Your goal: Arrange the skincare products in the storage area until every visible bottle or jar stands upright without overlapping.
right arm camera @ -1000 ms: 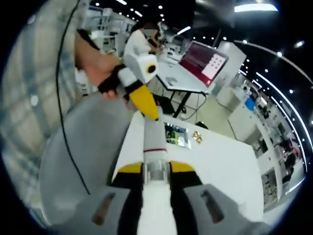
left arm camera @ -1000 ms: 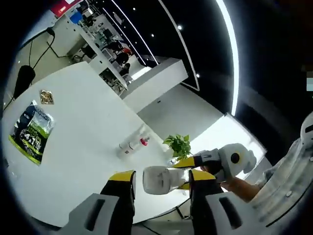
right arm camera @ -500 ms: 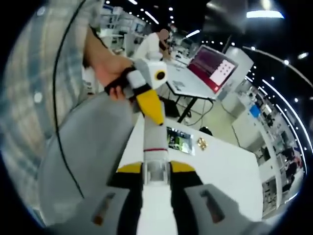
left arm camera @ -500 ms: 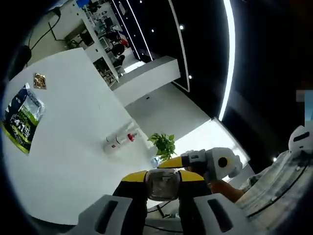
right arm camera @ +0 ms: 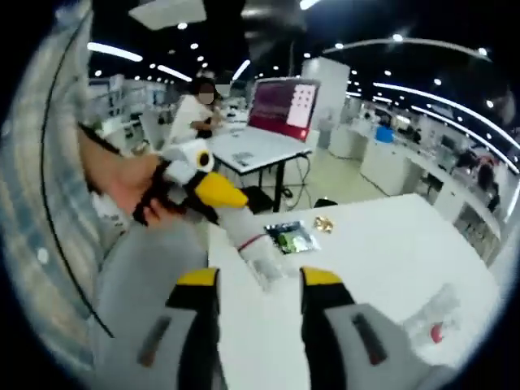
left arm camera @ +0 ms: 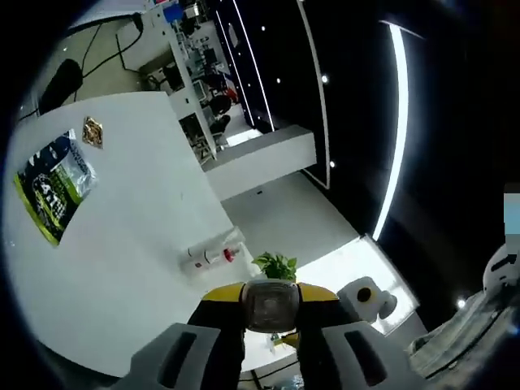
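The left tool (left arm camera: 270, 305) pinched a white cylindrical bottle with a clear cap (right arm camera: 250, 241) by its end, above the white table's (left arm camera: 122, 244) near edge. The right tool (right arm camera: 258, 280) stood spread, with the bottle's capped end between its jaws but free of them. A hand-over looked under way. Next, the left tool would need to turn the bottle upright and set it down. A second clear bottle with a red pump (left arm camera: 213, 254) lay on its side near the far edge, beside a green potted plant (left arm camera: 276, 265). Much of the table was open.

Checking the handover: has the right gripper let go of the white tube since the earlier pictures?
Yes. The right gripper now stands open, with the white tube loose between its jaws and carried by the left gripper.
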Available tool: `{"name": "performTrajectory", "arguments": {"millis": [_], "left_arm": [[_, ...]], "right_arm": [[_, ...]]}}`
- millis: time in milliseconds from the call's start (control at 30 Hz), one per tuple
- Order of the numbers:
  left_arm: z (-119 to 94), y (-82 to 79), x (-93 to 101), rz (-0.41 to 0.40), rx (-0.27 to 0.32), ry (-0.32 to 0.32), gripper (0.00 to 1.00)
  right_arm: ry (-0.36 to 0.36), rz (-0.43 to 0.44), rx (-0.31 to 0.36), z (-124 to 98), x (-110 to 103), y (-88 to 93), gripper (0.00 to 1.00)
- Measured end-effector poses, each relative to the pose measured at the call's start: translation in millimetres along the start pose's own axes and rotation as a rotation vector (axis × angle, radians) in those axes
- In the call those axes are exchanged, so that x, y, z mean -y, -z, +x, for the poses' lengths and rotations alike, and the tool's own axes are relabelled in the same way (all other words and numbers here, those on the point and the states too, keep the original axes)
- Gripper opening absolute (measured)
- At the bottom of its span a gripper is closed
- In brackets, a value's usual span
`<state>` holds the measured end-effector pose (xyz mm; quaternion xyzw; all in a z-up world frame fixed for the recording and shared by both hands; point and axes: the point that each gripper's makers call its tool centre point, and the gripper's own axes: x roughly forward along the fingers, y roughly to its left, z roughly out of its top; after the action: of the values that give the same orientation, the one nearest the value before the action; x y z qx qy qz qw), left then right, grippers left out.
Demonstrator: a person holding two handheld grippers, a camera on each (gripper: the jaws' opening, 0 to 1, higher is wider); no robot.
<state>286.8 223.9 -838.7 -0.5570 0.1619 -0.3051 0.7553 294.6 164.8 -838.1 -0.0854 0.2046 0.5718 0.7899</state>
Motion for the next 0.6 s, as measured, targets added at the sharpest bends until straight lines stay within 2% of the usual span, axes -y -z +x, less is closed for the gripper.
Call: {"name": "performTrajectory", "arguments": {"millis": [33, 67, 133, 167, 233, 267, 333, 400, 433, 467, 533, 567, 600], "left_arm": [[1, -3.1, 2.4, 0.008, 0.012, 0.008, 0.22], [2, -8.9, 6.2, 0.022, 0.038, 0.017, 0.22], [3, -14.8, 11.1, 0.040, 0.062, 0.029, 0.22], [5, -18.9, 14.8, 0.079, 0.078, 0.036, 0.22], [10, -21.2, 20.2, 0.124, 0.084, 0.042, 0.22], [13, -19.6, 22.7, 0.131, 0.082, 0.045, 0.22], [20, -16.0, 24.5, 0.153, 0.073, 0.052, 0.22], [24, -10.5, 25.0, 0.203, 0.059, 0.042, 0.22], [25, -9.6, 25.0, 0.204, 0.057, 0.041, 0.22], [25, -8.4, 24.6, 0.221, 0.053, 0.043, 0.22], [26, -0.8, 23.6, 0.262, 0.024, 0.042, 0.22], [27, 3.4, 23.6, 0.285, 0.005, 0.043, 0.22], [27, 6.5, 23.1, 0.310, -0.009, 0.042, 0.22]], "right_arm": [[0.002, 0.074, 0.038, -2, 1, -3.0, 0.37], [0.021, 0.194, 0.085, -6, 6, -4.8, 0.38], [0.034, 0.297, 0.138, -9, 10, -6.5, 0.41], [0.027, 0.405, 0.177, -10, 10, -6.4, 0.45], [-0.061, 0.602, 0.222, -6, -1, -7.2, 0.51], [-0.084, 0.669, 0.223, -4, -5, -6.2, 0.51], [-0.146, 0.736, 0.261, 0, -15, -11.2, 0.48], [-0.180, 0.865, 0.329, 0, -14, -18.2, 0.47], [-0.187, 0.892, 0.342, -1, -13, -19.6, 0.47], [-0.195, 0.984, 0.389, -2, -7, -23.1, 0.47], [-0.209, 1.109, 0.447, -5, 3, -23.9, 0.46], [-0.187, 1.162, 0.446, -5, 8, -18.7, 0.46], [-0.192, 1.171, 0.455, -5, 9, -19.2, 0.45]]}}
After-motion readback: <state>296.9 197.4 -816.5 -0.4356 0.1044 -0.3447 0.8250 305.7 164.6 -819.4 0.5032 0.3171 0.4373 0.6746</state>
